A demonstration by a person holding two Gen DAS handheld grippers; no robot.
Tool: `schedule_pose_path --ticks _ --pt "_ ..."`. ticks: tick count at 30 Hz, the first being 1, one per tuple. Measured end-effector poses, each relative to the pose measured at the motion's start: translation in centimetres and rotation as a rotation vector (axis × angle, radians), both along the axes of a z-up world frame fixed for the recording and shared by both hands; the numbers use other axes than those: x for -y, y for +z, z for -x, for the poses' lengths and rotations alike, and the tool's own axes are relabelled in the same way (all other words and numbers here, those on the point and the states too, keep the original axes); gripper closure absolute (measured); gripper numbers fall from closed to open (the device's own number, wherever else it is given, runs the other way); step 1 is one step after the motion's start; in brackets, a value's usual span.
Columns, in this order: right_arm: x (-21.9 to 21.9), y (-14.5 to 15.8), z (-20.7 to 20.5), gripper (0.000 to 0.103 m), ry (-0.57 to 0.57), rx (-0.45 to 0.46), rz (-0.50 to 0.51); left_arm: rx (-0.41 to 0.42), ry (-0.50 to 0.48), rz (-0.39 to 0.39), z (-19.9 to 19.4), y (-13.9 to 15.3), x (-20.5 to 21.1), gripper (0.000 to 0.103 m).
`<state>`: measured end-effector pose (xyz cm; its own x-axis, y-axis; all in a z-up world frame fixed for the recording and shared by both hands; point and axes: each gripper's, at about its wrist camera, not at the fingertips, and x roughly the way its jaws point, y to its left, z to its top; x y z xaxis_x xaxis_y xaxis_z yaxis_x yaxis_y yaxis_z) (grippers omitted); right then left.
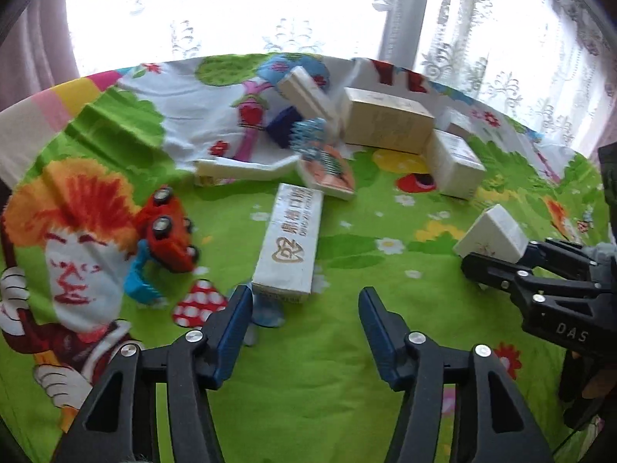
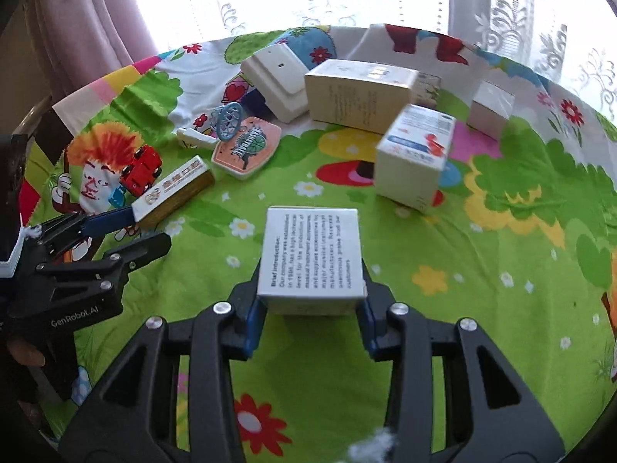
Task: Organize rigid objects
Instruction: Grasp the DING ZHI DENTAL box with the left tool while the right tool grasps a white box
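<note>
Between your right gripper's [image 2: 310, 308] fingers sits a small white box [image 2: 311, 256] with printed text, clamped on both sides and held over the green cartoon cloth [image 2: 482, 270] covering the bench. Keep it level and squeezed evenly as you carry it toward the cluster of cartons, so it doesn't twist out. Your left gripper [image 1: 304, 322] has its fingers apart, with the near end of the long white box [image 1: 291, 241] just at their tips but not pinched; centre it before closing. I count one red toy car [image 1: 167, 227], one orange basketball-print piece [image 2: 246, 146], one blue mesh hoop [image 2: 228, 119], and about seven boxes in all.
</note>
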<state>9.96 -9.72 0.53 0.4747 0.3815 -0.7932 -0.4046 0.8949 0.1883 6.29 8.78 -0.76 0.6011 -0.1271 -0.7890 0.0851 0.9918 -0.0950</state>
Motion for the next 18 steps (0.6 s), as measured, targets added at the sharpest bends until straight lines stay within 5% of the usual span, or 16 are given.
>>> schedule_pose_path --ticks 4,11,18 --pt "2.2 0.0 1.4 0.058 -0.026 0.014 -0.004 0.011 -0.038 -0.016 0.9 0.1 2.1 0.045" --pt "2.1 0.0 1.5 0.056 -0.023 0.027 0.009 -0.024 0.194 0.047 -1.7 0.4 -1.0 0.041" --pt "1.7 -0.1 1.6 0.056 -0.022 0.037 0.040 -0.038 0.176 -0.099 -4.6 -0.5 2.1 0.040"
